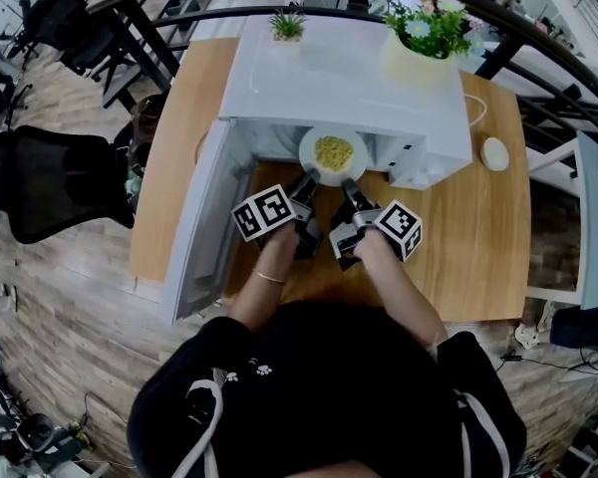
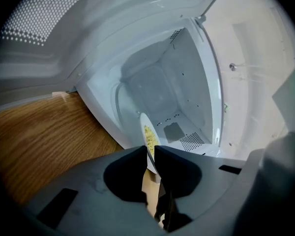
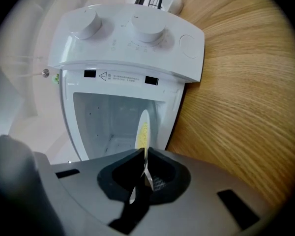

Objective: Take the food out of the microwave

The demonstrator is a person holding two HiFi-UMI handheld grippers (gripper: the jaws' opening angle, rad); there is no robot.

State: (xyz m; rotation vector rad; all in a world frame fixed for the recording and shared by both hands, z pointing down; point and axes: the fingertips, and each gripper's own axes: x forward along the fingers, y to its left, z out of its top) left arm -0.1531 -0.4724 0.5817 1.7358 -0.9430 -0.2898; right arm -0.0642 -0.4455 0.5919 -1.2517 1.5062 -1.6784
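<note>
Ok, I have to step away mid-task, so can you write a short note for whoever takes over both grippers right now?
Left gripper: jaws shut on the near rim of the plate, left side.
Right gripper: jaws shut on the same rim, right side.
Things: the plate, carrying yellow food, sits at the mouth of the white microwave; its door is swung open to the left.
Done: door open, plate gripped by both.
Left: draw the plate fully out, level, and probably set it on the wooden table.
</note>
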